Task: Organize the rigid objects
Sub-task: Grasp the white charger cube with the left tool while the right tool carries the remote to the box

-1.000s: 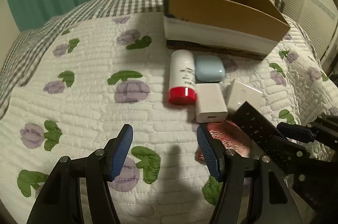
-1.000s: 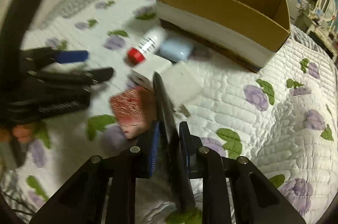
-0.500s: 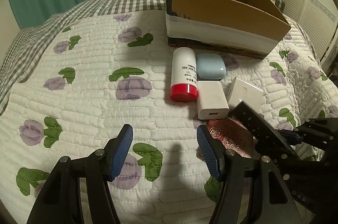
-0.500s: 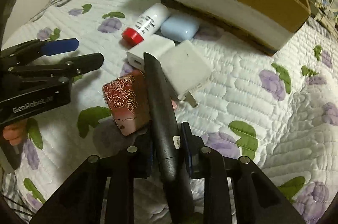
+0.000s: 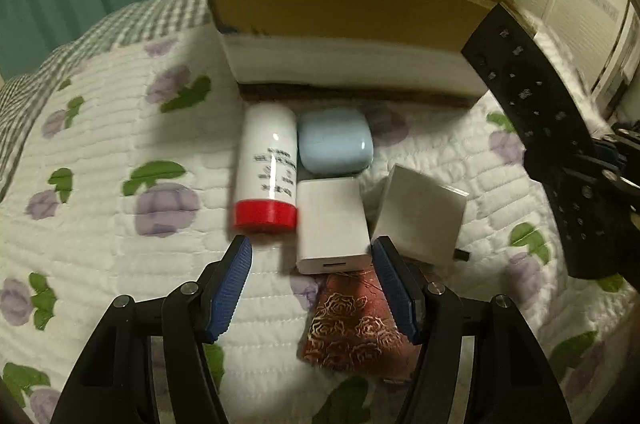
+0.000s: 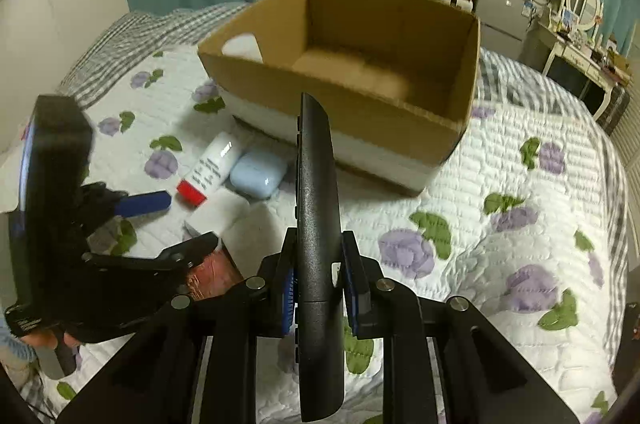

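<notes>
My right gripper (image 6: 318, 288) is shut on a black remote control (image 6: 318, 207), held in the air and pointing at the open cardboard box (image 6: 400, 119). The remote also shows in the left wrist view (image 5: 536, 127). My left gripper (image 5: 314, 284) is open and low over the quilt. Its blue pads flank a white charger block (image 5: 332, 224). Beside that lie a white bottle with a red cap (image 5: 268, 167), a pale blue earbud case (image 5: 334, 139), a white plug adapter (image 5: 420, 216) and a red rose-patterned box (image 5: 356, 324).
The cardboard box (image 5: 340, 3) stands on the bed behind the objects, with a white item in its far left corner (image 6: 240, 45). Green curtains hang behind; a dresser with a mirror (image 6: 580, 3) stands at the right.
My right gripper has lifted the remote off the quilt and raised it toward the box. My left gripper has moved forward and right, up to the white charger block.
</notes>
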`<act>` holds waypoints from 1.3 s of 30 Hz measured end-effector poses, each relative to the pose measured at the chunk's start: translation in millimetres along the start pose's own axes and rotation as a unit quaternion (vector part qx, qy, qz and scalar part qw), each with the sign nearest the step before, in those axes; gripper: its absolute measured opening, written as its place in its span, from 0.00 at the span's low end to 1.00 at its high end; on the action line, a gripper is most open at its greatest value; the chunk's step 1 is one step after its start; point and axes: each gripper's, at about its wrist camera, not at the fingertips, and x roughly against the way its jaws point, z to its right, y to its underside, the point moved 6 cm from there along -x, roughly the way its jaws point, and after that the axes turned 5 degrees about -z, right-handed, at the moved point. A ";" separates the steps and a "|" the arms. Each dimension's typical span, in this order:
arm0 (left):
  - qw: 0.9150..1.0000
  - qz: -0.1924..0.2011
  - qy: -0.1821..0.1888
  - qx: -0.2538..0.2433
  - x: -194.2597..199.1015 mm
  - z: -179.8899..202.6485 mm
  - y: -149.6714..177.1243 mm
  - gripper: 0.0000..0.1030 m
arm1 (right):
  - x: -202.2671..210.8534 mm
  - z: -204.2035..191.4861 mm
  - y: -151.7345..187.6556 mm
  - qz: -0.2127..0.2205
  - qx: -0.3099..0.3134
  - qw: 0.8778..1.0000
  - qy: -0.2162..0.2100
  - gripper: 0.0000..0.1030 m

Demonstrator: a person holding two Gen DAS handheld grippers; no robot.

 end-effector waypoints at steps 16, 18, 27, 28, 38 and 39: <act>0.999 -0.028 0.017 0.005 -11.8 11.6 -3.2 0.39 | -0.4 -2.9 0.5 0.005 0.002 1.000 0.005 0.18; 1.000 -0.012 0.013 0.007 1.9 9.6 -4.8 0.39 | 7.0 -5.3 0.3 0.014 0.003 1.000 0.008 0.18; 0.996 0.083 0.025 0.009 90.1 2.4 -44.9 0.39 | 64.5 -3.3 -31.0 0.073 0.003 0.997 0.026 0.18; 0.995 0.093 0.024 0.008 98.4 1.8 -53.0 0.39 | 73.7 -2.5 -40.4 0.083 0.006 0.996 0.029 0.18; 0.985 0.170 0.011 0.004 148.3 -6.5 -151.5 0.39 | 97.6 18.7 -145.1 0.139 0.009 0.990 0.019 0.18; 0.985 0.171 0.011 0.004 144.7 -6.7 -159.8 0.39 | 93.3 22.0 -151.8 0.141 0.007 0.990 0.019 0.18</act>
